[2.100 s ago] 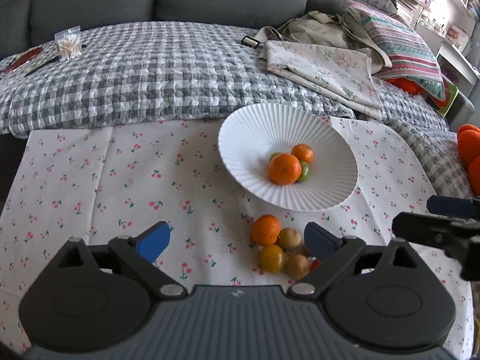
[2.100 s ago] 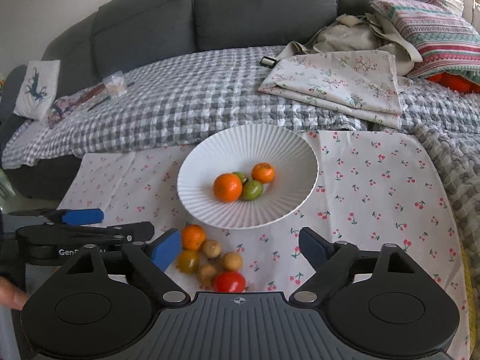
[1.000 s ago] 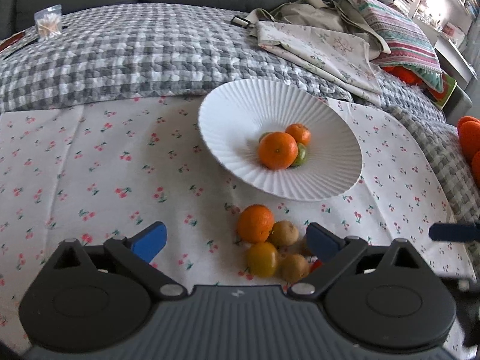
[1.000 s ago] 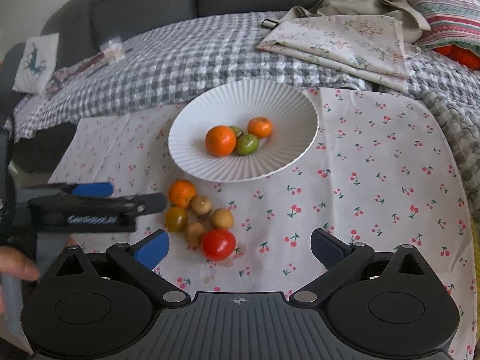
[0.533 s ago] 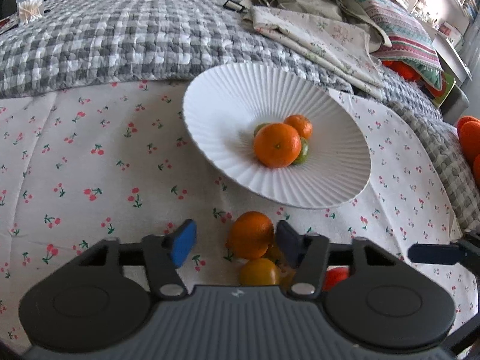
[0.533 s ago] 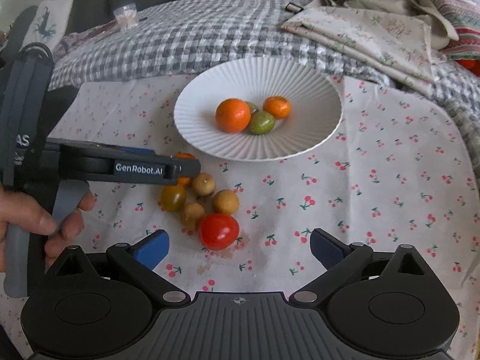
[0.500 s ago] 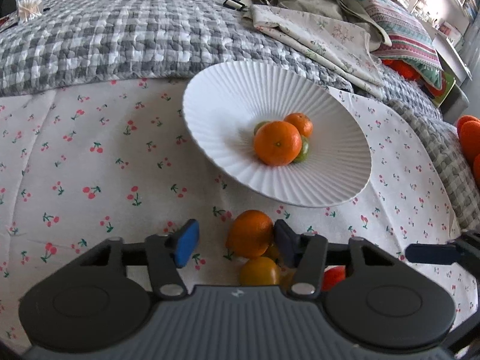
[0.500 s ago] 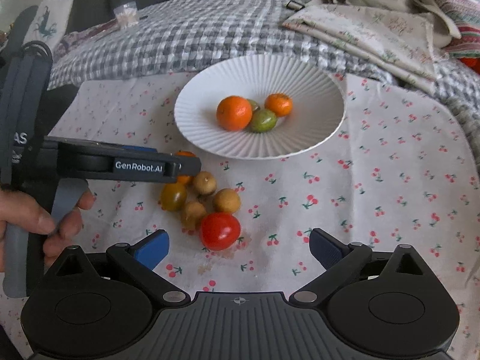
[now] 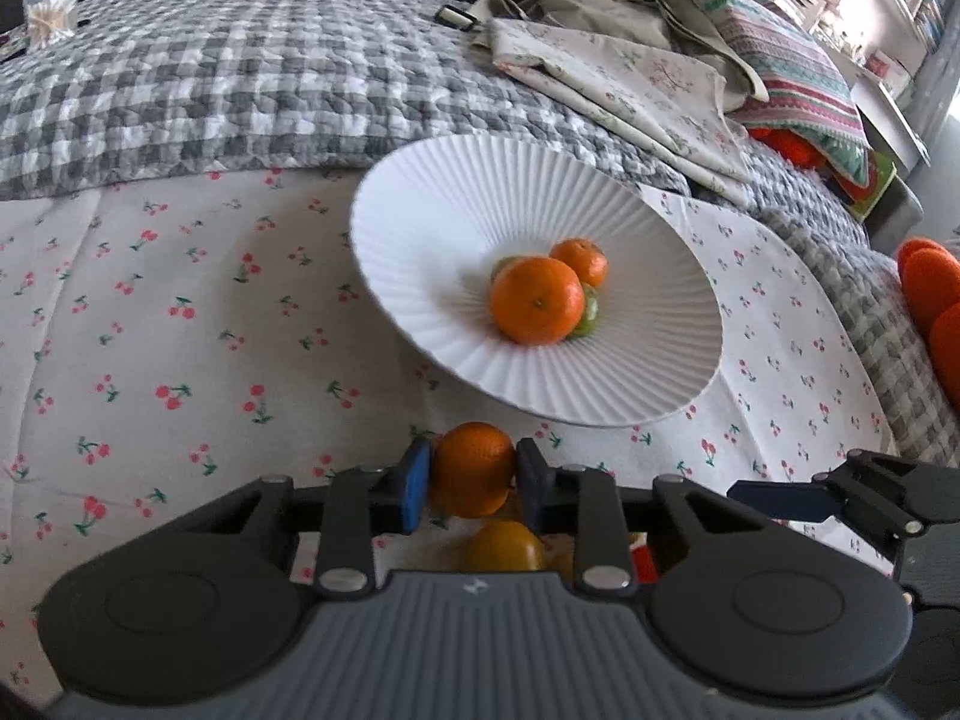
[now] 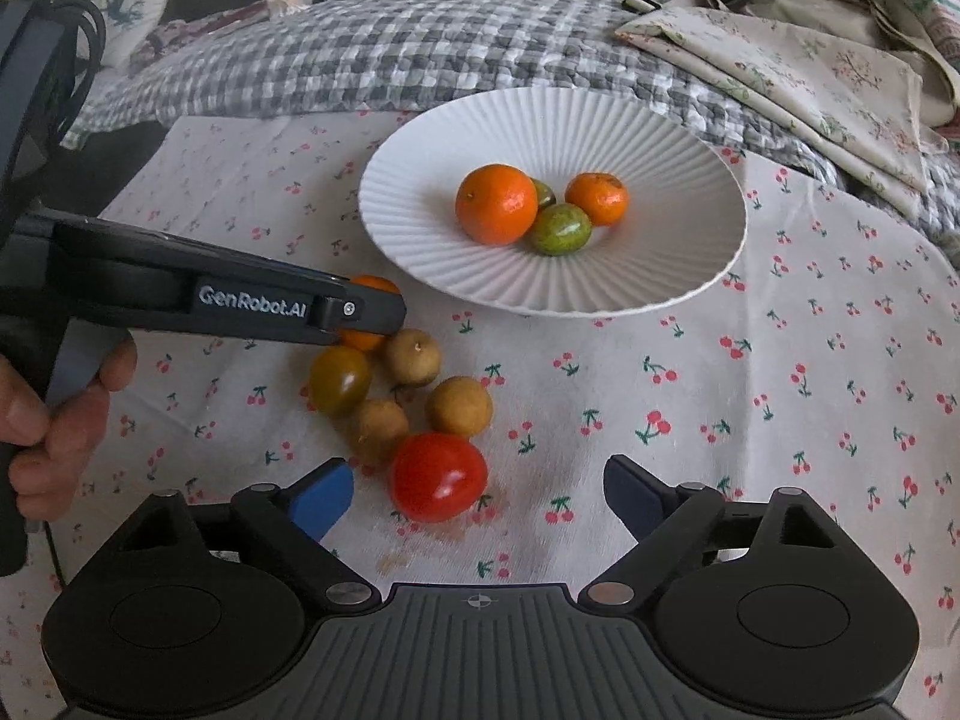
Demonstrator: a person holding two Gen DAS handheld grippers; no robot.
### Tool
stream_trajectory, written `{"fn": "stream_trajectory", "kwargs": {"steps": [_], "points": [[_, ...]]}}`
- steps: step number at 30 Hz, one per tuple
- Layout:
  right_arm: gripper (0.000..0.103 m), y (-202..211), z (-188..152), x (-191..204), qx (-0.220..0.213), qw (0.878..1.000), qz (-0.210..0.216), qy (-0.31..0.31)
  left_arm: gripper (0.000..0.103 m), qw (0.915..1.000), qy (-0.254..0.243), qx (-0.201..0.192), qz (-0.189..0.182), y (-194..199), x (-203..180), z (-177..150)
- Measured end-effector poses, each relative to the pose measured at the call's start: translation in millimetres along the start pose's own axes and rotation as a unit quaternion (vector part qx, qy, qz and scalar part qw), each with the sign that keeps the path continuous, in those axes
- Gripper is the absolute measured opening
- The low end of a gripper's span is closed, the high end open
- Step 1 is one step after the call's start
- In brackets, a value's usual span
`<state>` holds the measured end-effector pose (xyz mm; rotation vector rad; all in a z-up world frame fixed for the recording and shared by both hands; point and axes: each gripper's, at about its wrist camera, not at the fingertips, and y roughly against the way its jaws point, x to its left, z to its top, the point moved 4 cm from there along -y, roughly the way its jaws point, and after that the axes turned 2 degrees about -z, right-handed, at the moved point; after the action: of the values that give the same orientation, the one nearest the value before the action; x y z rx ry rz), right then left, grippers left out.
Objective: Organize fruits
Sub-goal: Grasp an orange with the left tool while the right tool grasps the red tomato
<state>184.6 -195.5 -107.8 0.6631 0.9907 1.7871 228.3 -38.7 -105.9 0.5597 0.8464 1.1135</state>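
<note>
A small orange (image 9: 474,468) is being pinched between the pads of the left gripper (image 9: 473,483), at the far left of the fruit cluster lying just near of the white ribbed plate (image 10: 690,276). The right gripper (image 10: 474,495) is being held spread, its jaws having just been closing slightly, with a red tomato (image 10: 437,476) lying untouched between them on the cherry-print cloth (image 10: 810,420).

Left hand-held gripper (image 10: 366,315) hides most of tangerine (image 10: 367,313); 1 green fruit (image 10: 543,192) half hidden.
</note>
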Motion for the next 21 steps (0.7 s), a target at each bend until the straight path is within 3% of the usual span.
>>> {"fn": "stream_trajectory", "kwargs": {"steps": [3,9,16,21], "points": [[0.088,-2.0,2.4,0.5,-0.006,1.000,0.004,0.005,0.028,1.0000,0.003,-0.004,0.005,5.7,5.2,-0.4],[0.072,-9.6,5.2,2.2,-0.006,1.000,0.016,0.019,0.028,0.9998,-0.007,-0.011,0.017,13.4,7.9,0.6],[0.038,-7.1,9.6,11.6,-0.004,0.998,0.053,0.024,0.028,0.9993,-0.028,-0.008,0.023,12.8,2.9,-1.5],[0.033,-4.4,11.3,11.7,-0.001,0.998,0.056,0.027,0.028,0.9991,-0.034,-0.011,0.023,15.8,1.2,-0.7]]}}
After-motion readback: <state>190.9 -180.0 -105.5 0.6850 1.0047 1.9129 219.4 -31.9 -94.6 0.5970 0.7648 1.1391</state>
